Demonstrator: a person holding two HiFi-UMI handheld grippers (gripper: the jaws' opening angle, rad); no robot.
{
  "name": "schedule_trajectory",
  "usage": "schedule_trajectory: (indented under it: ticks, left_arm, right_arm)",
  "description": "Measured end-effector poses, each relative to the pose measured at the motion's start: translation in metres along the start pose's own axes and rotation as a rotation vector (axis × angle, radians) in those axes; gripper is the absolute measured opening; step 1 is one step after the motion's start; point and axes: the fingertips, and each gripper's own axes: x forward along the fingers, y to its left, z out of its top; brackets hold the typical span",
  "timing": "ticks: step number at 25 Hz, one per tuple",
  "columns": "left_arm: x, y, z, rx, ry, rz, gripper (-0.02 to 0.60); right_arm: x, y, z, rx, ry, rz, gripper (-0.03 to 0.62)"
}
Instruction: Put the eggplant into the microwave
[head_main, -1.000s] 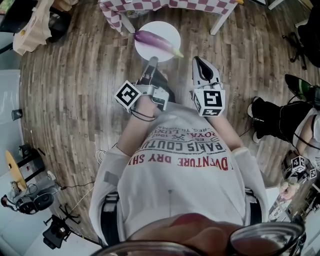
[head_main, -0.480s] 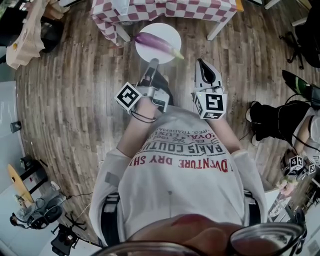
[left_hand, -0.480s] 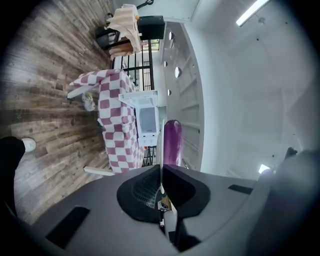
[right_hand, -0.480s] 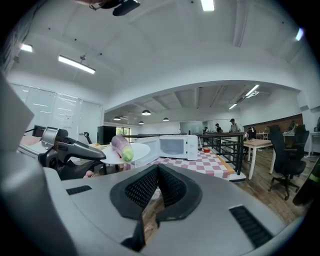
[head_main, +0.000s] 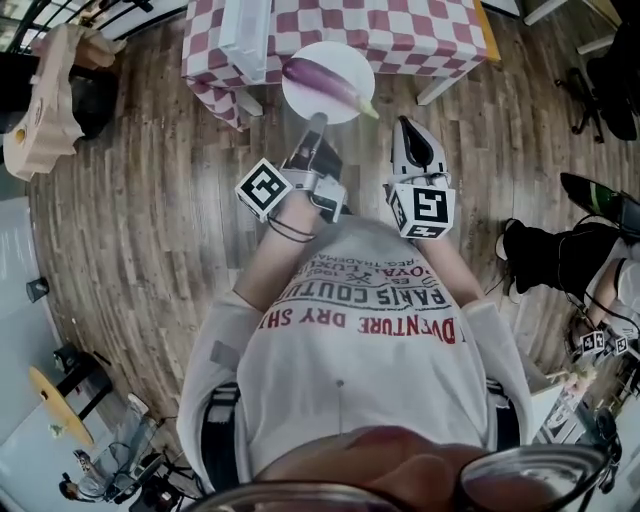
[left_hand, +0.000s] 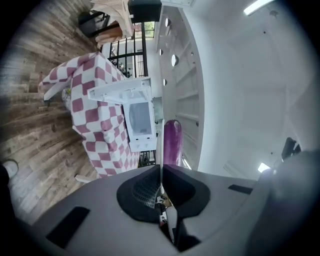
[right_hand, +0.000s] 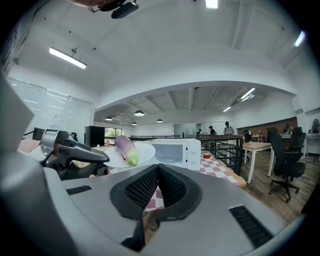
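Two grippers: we see both held out level in front of the person's chest, side by side above the wooden floor (head_main: 140, 200).
Left gripper (head_main: 318, 125): its jaws are pinched onto the near rim of the white plate (head_main: 303, 100). The rim shows edge-on as a thin line between them.
Right gripper (head_main: 404, 128): its jaws are closed together on nothing, and it is just right of the plate without touching it.
Eggplant (head_main: 325, 83): purple with a green stem end, it lies across the plate, and neither gripper touches it.
Microwave (head_main: 245, 40): white, on the checked table (head_main: 420, 25), and we see its door swung open. The plate hangs at the table's near edge, just beside it.
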Motion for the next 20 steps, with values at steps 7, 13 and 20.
schedule_trajectory:
  ticks: [7, 13, 20]
  left_arm:
    - [0.052, 0.007, 0.044, -0.003, 0.057, -0.001, 0.035]
    - [0.081, 0.025, 0.057, -0.029, 0.073, 0.021, 0.035]
    - [0.129, 0.041, 0.071, -0.014, 0.049, 0.040, 0.035]
  right_arm:
    - [0.070, 0.003, 0.008, 0.009, 0.023, -0.033, 0.025]
    - [0.101, -0.018, -0.003, 0.032, 0.054, -0.068, 0.025]
    - [0.161, -0.050, 0.003, 0.034, 0.027, -0.031, 0.025]
